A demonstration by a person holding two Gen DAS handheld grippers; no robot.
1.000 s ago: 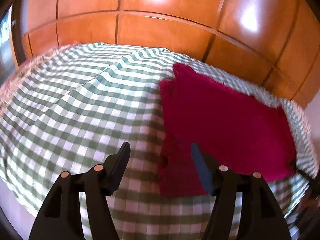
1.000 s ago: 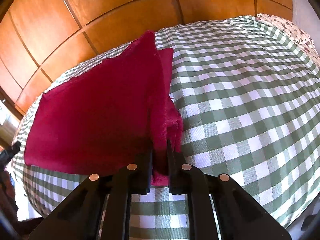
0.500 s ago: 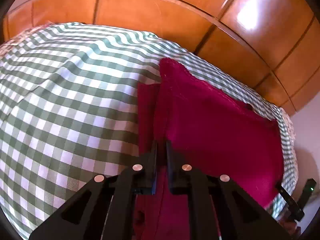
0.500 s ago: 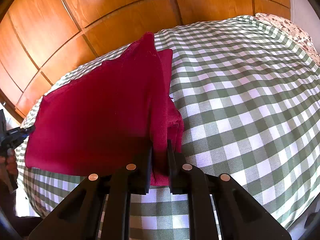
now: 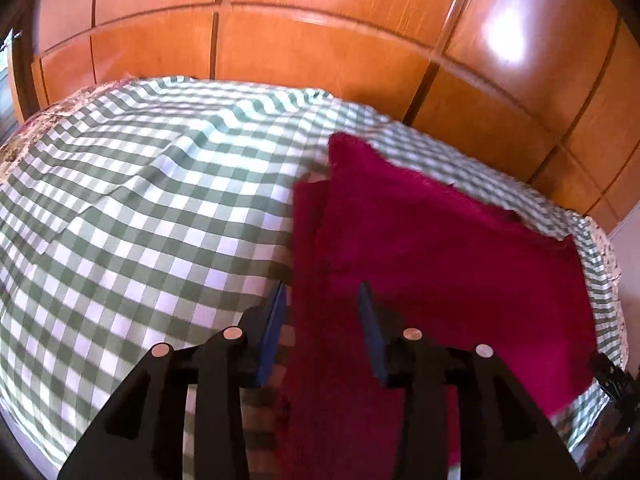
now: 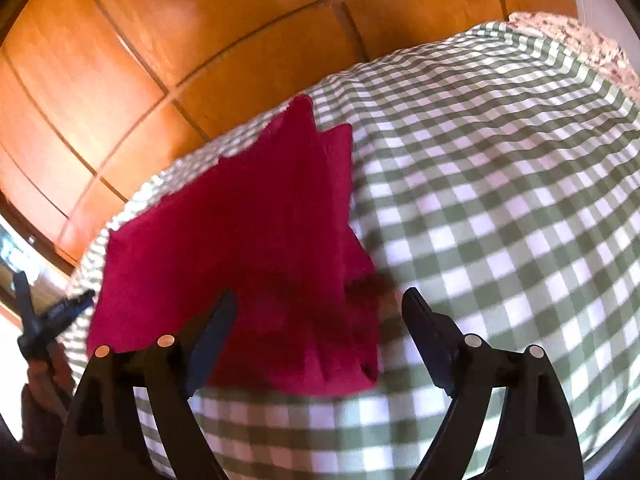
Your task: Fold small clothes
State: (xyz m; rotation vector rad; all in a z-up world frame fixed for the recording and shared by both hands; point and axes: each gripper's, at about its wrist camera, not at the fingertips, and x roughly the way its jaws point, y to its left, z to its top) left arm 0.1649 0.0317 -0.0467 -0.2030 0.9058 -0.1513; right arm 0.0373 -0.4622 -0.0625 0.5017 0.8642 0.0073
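Basically both grippers gape empty: left gripper (image 5: 320, 300) straddles red cloth (image 5: 420, 260) edge at 12 o'clock, right gripper (image 6: 316, 304) wider, folded corner between fingers.

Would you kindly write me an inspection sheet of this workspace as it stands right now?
Surface: green-and-white checked cloth covering the bed, lightly creased.
Job's things: dark red folded fabric garment lying flat on the checked cloth, a narrower layer showing along one edge.
Clutter: floral-patterned fabric at the far edge of the bed.
Grippers: left tool open over the garment's edge; right tool open, wide, above the garment's near corner; neither grips anything.
Cables: nothing seen.
Surroundings: glossy orange-brown wooden panelled wall behind the bed.
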